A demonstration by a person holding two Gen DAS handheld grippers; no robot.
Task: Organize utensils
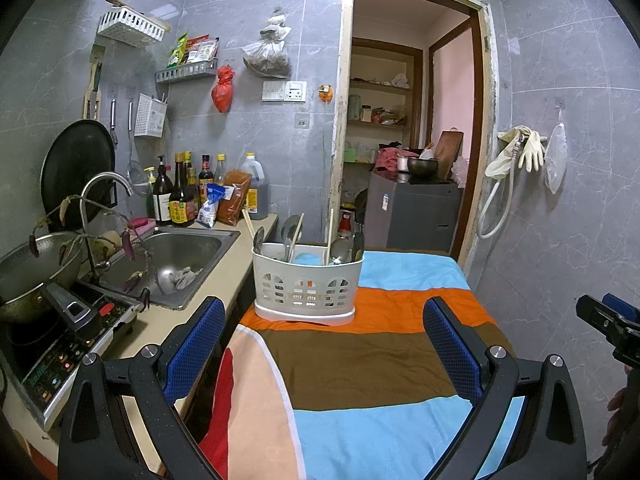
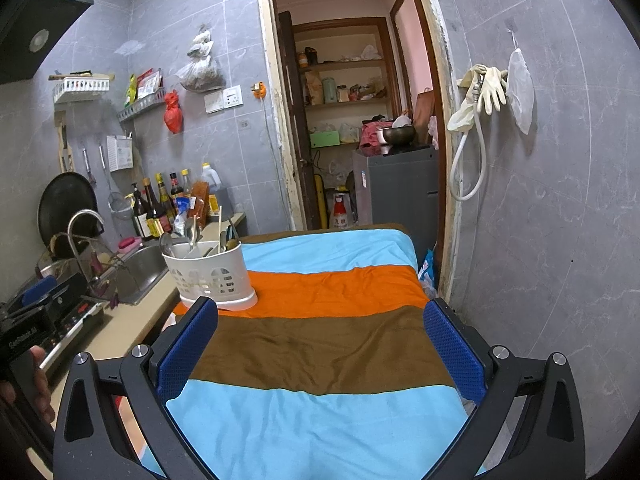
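Standing on the orange band of the striped cloth point(image 1: 380, 360), the white utensil caddy point(image 1: 308, 286) holds spoons and chopsticks — sink point(image 1: 180, 252) and sauce bottles point(image 1: 180, 196) just beside. Left gripper point(image 1: 324, 344) and right gripper point(image 2: 320, 344) hover wide apart, empty — nothing between them and it.
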